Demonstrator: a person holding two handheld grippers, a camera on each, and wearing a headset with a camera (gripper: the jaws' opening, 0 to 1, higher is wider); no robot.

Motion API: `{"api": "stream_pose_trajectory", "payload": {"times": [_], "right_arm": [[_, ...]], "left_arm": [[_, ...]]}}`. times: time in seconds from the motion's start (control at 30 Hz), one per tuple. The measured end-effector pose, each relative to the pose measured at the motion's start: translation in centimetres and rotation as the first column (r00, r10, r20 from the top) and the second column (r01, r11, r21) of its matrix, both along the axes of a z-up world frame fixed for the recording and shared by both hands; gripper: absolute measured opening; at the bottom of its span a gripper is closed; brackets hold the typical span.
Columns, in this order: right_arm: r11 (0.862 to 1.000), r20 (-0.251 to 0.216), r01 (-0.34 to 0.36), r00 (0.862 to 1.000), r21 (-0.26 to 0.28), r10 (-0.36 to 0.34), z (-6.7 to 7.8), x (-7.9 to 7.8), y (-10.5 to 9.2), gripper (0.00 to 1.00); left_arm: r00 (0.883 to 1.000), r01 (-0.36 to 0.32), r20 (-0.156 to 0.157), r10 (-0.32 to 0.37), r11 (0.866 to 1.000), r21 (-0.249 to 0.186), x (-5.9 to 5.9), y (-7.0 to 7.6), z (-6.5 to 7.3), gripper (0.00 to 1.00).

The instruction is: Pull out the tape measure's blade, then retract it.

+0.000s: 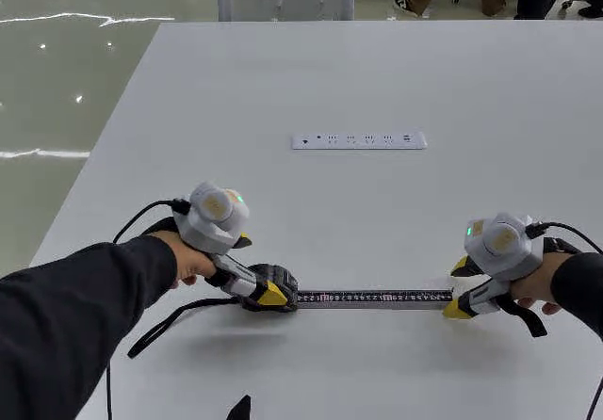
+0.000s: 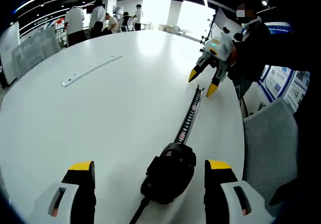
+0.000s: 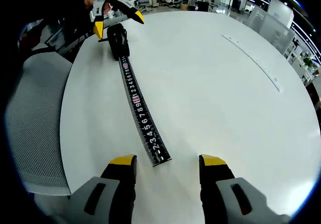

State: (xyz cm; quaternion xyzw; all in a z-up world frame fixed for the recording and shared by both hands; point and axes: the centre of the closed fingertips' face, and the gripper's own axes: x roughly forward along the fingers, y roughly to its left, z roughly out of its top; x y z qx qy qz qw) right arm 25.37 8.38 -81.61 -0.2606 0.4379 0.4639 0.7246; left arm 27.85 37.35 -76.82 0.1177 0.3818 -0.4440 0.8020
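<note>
Although the blade lies pulled out along the white surface, neither gripper is grasping anything. The left gripper is released, its jaws standing apart on either side of the black tape measure case with a gap on each flank. The right gripper is likewise released, its jaws straddling the blade's end hook, which rests on the surface.

Taking the socket strip set into the surface as the marker, the tape measure lies well apart from it on the person's side. The blade runs roughly parallel to the strip, with the case just past the strip's left end and the hook just past its right end.

The case looks compact, rigid and probably rubber-skinned, so it should grip well across its flat sides. The blade is likely thin, springy steel that is slick on its face and prone to kinking if bent. It would best be pinched at the hook and fed back slowly, since the return spring could whip it.

In the right gripper view the blade's numerals read 2 to 9 from the hook, then a red mark, then further digits. No brand name on the case can be made out.
</note>
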Motion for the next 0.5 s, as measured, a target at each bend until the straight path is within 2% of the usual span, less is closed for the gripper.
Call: {"api": "stream_pose_trajectory", "payload": {"times": [0.03, 0.07, 0.13, 0.17, 0.23, 0.27, 0.33, 0.37, 0.43, 0.47, 0.5], "right_arm": [[1.0, 0.003, 0.019, 1.0, 0.008, -0.019, 0.1, -0.1, -0.2, 0.49], [0.999, 0.016, 0.032, 0.999, 0.012, -0.032, 0.1, -0.1, -0.4, 0.51], [0.997, 0.045, 0.074, 0.996, 0.034, -0.075, 0.4, -0.1, -0.8, 0.55], [0.994, 0.058, 0.097, 0.993, 0.053, -0.1, 0.6, -0.2, -0.8, 0.57], [0.984, 0.077, 0.141, 0.986, 0.11, -0.15, 1.0, -0.4, -0.8, 0.62], [0.978, 0.083, 0.163, 0.981, 0.13, -0.174, 1.4, -0.8, -1.0, 0.61], [0.97, 0.083, 0.191, 0.975, 0.152, -0.205, 1.6, -1.2, -1.3, 0.61], [0.965, 0.091, 0.203, 0.971, 0.165, -0.22, 1.8, -1.4, -1.5, 0.62], [0.964, 0.106, 0.21, 0.968, 0.163, -0.229, 2.2, -2.2, -1.8, 0.65], [0.962, 0.124, 0.213, 0.964, 0.172, -0.236, 2.4, -2.2, -2.0, 0.66], [0.96, 0.146, 0.214, 0.96, 0.178, -0.241, 2.6, -2.4, -2.2, 0.67]], "left_arm": [[1.0, -0.025, 0.002, 0.026, 0.999, -0.035, -0.5, 0.2, 0.5, 0.95], [0.999, -0.042, -0.005, 0.042, 0.999, -0.016, -0.8, 1.0, 0.3, 0.98], [0.997, -0.069, 0.027, 0.069, 0.998, 0.008, -1.0, 2.7, 0.0, 1.0], [0.996, -0.086, 0.022, 0.085, 0.996, 0.013, -1.4, 3.2, -0.3, 1.0], [0.986, -0.161, -0.035, 0.161, 0.987, 0.014, -2.6, 4.6, -0.7, 1.0], [0.981, -0.191, -0.035, 0.191, 0.982, -0.006, -3.0, 5.2, -0.6, 1.0], [0.974, -0.221, 0.048, 0.222, 0.975, -0.034, -2.1, 6.4, -0.2, 1.0], [0.968, -0.231, 0.087, 0.235, 0.972, -0.054, -2.5, 6.8, 0.2, 1.0], [0.951, -0.263, 0.157, 0.265, 0.964, -0.035, -2.5, 8.3, 0.5, 1.0], [0.946, -0.27, 0.172, 0.274, 0.962, -0.047, -2.7, 8.6, 0.7, 1.0], [0.941, -0.273, 0.183, 0.284, 0.958, -0.083, -2.7, 8.8, 1.1, 1.0]]}}
